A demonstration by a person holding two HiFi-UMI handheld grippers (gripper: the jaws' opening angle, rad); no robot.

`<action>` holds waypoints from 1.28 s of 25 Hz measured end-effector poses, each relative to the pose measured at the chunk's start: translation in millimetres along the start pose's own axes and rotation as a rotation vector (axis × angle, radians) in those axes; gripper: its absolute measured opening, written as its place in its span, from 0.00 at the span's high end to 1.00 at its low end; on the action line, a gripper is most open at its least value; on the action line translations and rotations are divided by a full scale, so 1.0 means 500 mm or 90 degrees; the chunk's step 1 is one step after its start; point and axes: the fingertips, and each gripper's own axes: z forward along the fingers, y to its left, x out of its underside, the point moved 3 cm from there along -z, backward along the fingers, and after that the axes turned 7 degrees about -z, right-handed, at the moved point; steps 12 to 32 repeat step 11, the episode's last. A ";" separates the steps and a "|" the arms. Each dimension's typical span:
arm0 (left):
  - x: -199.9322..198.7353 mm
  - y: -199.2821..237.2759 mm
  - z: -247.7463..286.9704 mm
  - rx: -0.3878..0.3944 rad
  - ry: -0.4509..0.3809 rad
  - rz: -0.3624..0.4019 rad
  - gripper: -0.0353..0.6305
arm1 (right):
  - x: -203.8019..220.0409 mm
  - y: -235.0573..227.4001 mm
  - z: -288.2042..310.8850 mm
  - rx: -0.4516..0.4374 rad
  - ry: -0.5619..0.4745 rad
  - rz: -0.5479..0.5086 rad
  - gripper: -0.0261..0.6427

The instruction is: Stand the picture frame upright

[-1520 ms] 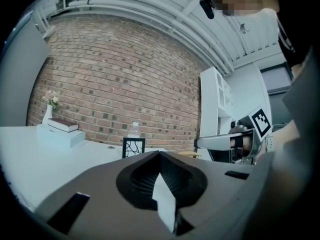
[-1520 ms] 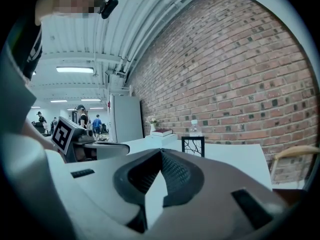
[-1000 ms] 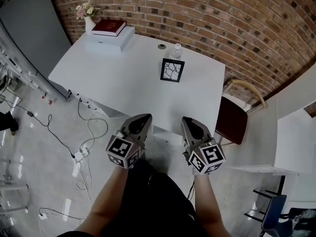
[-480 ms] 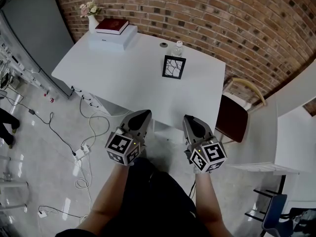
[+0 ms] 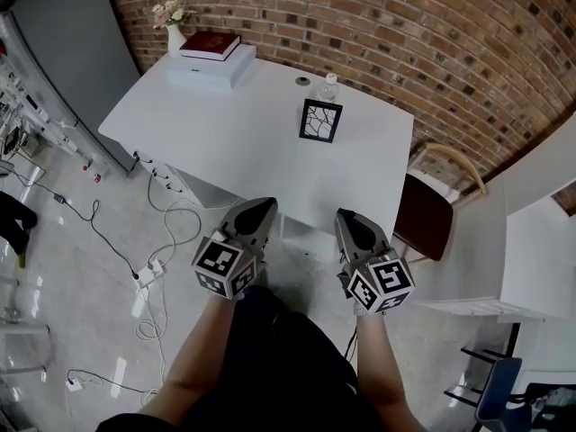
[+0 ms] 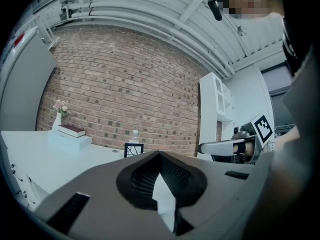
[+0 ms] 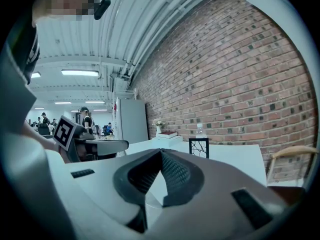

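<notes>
The left claw and the right claw are side by side, each with its jaws closed together and empty. Well ahead of them, the picture frame stands upright on the white table, slightly nearer the right claw.

Bright, even indoor light throughout. Ceiling strip lights glow at the upper left of the right gripper view. The glossy floor shows pale reflections at the head view's left. Fisheye distortion bends the brick wall. Both gripper views have black corners and soft, blurred foregrounds.
</notes>
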 end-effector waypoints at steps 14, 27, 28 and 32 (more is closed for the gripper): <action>-0.001 0.006 -0.006 -0.011 -0.013 -0.008 0.93 | 0.005 0.000 -0.003 -0.001 0.001 0.000 0.96; -0.001 0.006 -0.006 -0.011 -0.013 -0.008 0.93 | 0.005 0.000 -0.003 -0.001 0.001 0.000 0.96; -0.001 0.006 -0.006 -0.011 -0.013 -0.008 0.93 | 0.005 0.000 -0.003 -0.001 0.001 0.000 0.96; -0.001 0.006 -0.006 -0.011 -0.013 -0.008 0.93 | 0.005 0.000 -0.003 -0.001 0.001 0.000 0.96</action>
